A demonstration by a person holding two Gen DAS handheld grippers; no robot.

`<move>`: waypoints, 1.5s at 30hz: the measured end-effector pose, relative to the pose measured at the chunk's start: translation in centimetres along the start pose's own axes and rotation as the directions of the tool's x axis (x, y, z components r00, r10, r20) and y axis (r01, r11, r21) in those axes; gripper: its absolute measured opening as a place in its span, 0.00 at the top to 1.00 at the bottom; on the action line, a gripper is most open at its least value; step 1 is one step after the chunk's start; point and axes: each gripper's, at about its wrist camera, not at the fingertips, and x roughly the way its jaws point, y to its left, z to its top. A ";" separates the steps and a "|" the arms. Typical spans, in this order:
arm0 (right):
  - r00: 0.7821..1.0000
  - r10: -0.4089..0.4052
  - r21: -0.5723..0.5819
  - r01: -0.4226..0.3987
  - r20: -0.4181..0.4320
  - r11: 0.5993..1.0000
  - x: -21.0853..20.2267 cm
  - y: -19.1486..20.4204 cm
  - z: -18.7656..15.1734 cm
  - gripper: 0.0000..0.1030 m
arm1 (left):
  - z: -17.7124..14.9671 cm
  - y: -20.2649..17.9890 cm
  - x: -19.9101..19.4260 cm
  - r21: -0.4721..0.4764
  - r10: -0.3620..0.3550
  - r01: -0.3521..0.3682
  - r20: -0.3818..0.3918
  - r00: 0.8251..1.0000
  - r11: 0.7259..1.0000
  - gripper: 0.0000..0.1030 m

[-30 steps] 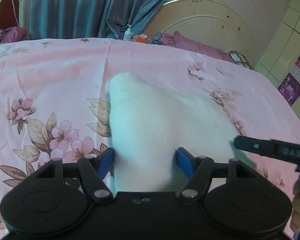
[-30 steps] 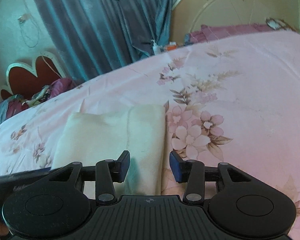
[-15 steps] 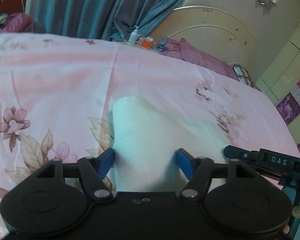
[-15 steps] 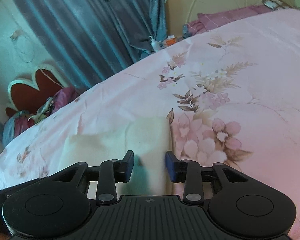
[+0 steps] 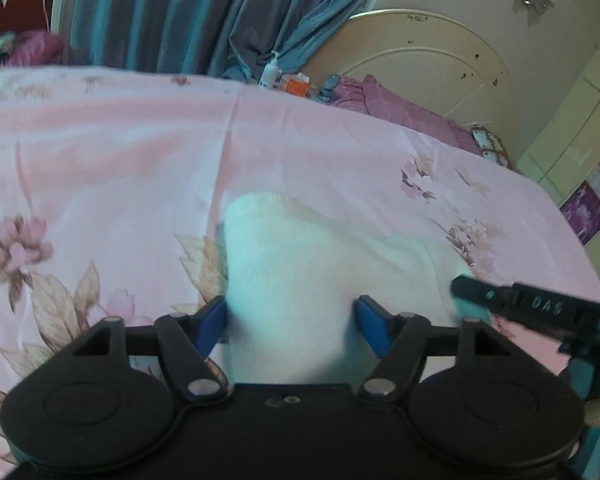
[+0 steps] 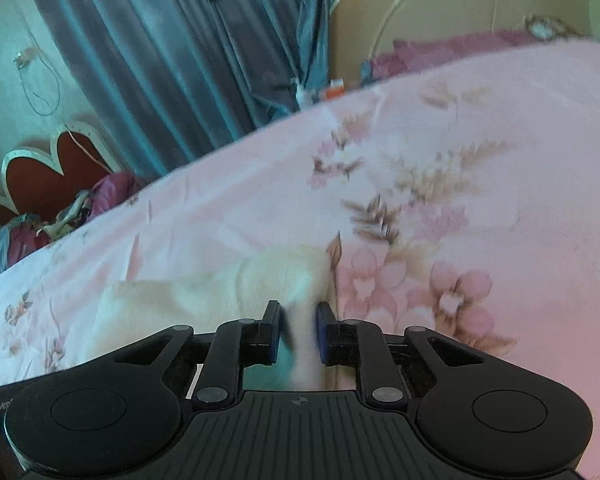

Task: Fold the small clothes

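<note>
Two hand-held grippers over my white cloth (image 5: pixel 300 264) on the bed (image 5: pixel 120 152): left hand-held gripper (image 5: pixel 290 322) opening, straddling it; right hand-held gripper (image 6: pixel 298 332) closing around its right edge.

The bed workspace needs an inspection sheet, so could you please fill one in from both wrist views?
Surface: pink floral bedsheet, lightly creased.
Job's things: one white garment, partly folded, lying flat on the sheet.
Clutter: pump bottle and orange box at the far edge of the bed; bundled clothes by the heart-shaped headboard.
Grippers: left claw opening, garment between its pads, no pinch seen; right claw closing on the garment's edge, a narrow gap left.
Cables: thin wire hanging on the wall.
Surroundings: blue curtain, round cream headboard, purple pillow, cupboard.
</note>
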 end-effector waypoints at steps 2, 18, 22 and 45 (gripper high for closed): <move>1.000 -0.004 -0.005 0.004 -0.006 1.000 0.4 0.1 0.1 0.66 | 0.0 -0.1 0.2 0.011 0.018 -0.018 0.001 1.000 1.000 0.25; 0.998 0.065 -0.032 -0.066 -0.018 0.997 -5.4 0.5 -1.6 0.66 | -1.6 -1.0 -4.0 0.046 -0.004 0.003 0.015 1.000 0.999 0.29; 0.995 0.074 -0.047 -0.077 -0.066 0.996 -6.1 0.6 -3.9 0.66 | -3.8 -0.6 -4.2 0.028 -0.018 0.019 -0.033 0.999 0.999 0.32; 0.957 0.109 -0.015 -0.118 -0.267 0.993 -11.6 -1.5 -11.5 0.81 | -9.4 -0.9 -7.0 0.072 -0.034 0.042 -0.108 0.994 0.996 0.34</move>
